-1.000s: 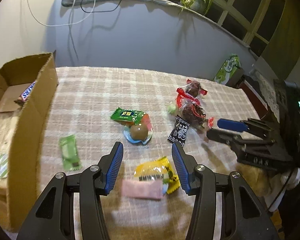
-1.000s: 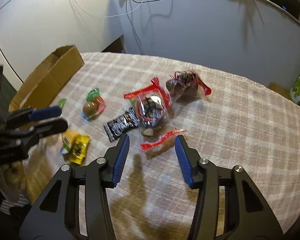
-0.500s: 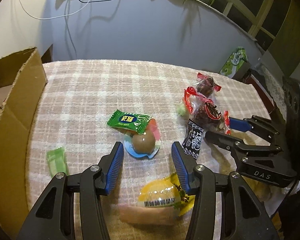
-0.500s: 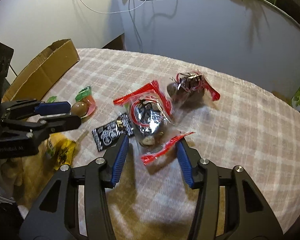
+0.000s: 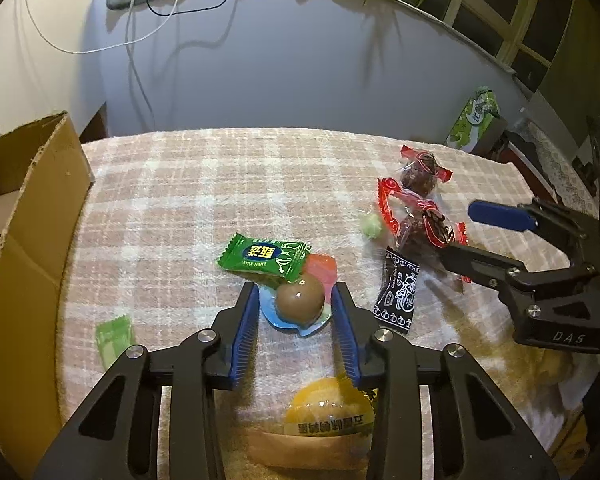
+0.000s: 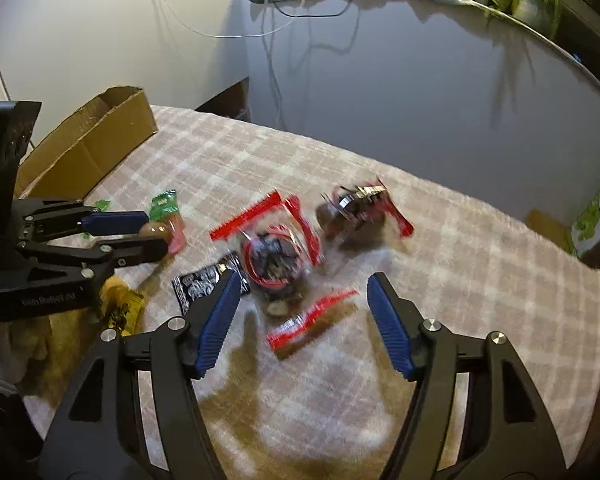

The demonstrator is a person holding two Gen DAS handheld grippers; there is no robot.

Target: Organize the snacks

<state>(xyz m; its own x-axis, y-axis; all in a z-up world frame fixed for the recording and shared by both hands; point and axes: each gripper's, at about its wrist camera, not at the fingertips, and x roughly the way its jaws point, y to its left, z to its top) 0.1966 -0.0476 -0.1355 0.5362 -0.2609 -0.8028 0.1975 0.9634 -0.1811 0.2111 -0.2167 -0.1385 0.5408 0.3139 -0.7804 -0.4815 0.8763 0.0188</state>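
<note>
Wrapper (image 5: 264,257) in green lies flat, long axis left-right.

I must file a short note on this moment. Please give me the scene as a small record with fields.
surface: pink plaid tablecloth
container: open brown cardboard box, at the left edge
left gripper: jaws closing around the brown egg-shaped snack in clear blue wrap
right gripper: jaws opening, above the clear red-edged packet of dark snacks, not touching it
nearby: green candy wrapper; black patterned sachet; yellow round packet
</note>
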